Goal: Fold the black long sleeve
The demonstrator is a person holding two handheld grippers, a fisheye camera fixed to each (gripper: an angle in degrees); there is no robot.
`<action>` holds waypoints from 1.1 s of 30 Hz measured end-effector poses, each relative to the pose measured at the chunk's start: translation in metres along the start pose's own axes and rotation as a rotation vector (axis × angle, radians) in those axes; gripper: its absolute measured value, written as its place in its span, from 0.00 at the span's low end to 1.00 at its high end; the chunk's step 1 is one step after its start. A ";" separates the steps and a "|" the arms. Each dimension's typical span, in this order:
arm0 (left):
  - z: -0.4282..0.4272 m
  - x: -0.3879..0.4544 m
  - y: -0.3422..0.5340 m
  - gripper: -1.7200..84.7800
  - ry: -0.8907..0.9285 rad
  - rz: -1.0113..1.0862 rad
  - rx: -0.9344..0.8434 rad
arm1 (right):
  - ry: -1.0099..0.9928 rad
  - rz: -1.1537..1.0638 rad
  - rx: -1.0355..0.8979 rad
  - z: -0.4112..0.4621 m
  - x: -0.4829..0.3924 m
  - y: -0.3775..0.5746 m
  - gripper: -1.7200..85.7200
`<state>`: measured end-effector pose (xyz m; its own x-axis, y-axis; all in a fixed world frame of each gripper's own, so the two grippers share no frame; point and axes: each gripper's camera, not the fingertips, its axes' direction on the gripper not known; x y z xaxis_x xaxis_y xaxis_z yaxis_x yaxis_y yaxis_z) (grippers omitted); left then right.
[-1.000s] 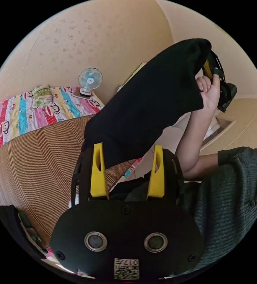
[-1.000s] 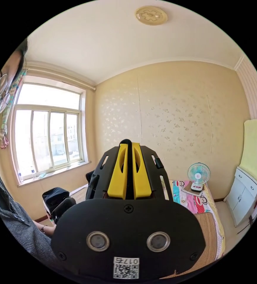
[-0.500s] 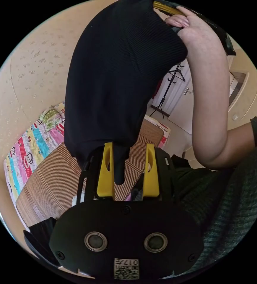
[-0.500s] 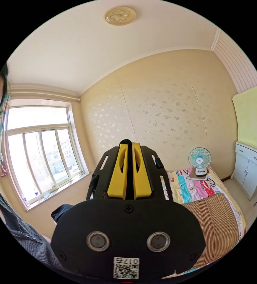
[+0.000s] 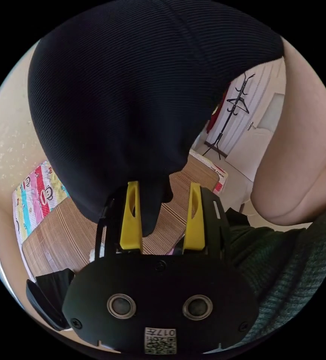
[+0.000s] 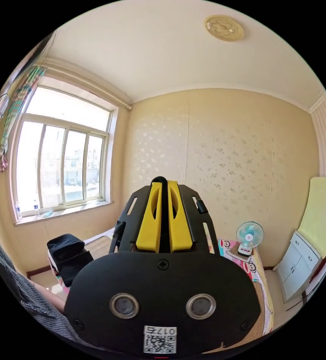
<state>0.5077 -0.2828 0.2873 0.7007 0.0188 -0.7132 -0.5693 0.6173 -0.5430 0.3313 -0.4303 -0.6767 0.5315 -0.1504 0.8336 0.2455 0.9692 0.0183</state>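
The black long sleeve (image 5: 133, 97) hangs from the top of the left gripper view as a broad ribbed mass. Its lower tip dangles between the jaws of my left gripper (image 5: 164, 186). Those jaws stand open and do not press the cloth. A person's bare arm (image 5: 305, 150) rises on the right beside the garment. In the right gripper view my right gripper (image 6: 164, 183) points at the far wall, jaws shut with a thin dark strip of the black cloth pinched between them. A dark bulk (image 6: 67, 253) sits at the lower left; I cannot tell cloth from gripper there.
A bed with a striped brown mat (image 5: 69, 236) and a colourful cartoon sheet (image 5: 32, 195) lies below. A coat stand (image 5: 234, 108) and door (image 5: 268, 127) are behind. A small fan (image 6: 249, 236), a window (image 6: 58, 165) and a white cabinet (image 6: 298, 270) line the room.
The black garment has come much closer to the left camera and now covers its upper half. The right gripper's view has swung across the room. Both jaw states are unchanged.
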 end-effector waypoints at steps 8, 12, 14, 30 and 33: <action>-0.082 -0.078 0.060 0.20 0.077 -0.080 0.096 | 0.035 0.115 -0.047 -0.002 0.049 -0.025 0.06; -0.109 -0.064 0.089 0.23 0.159 -0.023 0.134 | 0.079 0.060 -0.061 0.010 0.032 -0.045 0.05; -0.109 -0.035 0.091 0.23 0.104 0.066 0.123 | 0.112 0.020 -0.074 0.019 0.021 -0.057 0.05; -0.188 -0.130 0.145 0.07 -0.046 -0.167 0.321 | -0.262 0.142 -0.229 0.063 0.218 -0.125 0.05; -0.212 -0.183 0.155 0.07 0.099 -0.216 0.383 | -0.529 0.135 -0.346 0.082 0.290 -0.108 0.05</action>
<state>0.2004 -0.3573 0.2397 0.7310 -0.2062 -0.6505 -0.2009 0.8460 -0.4939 0.3926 -0.5623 -0.3913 0.1258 0.1703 0.9773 0.4984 0.8409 -0.2107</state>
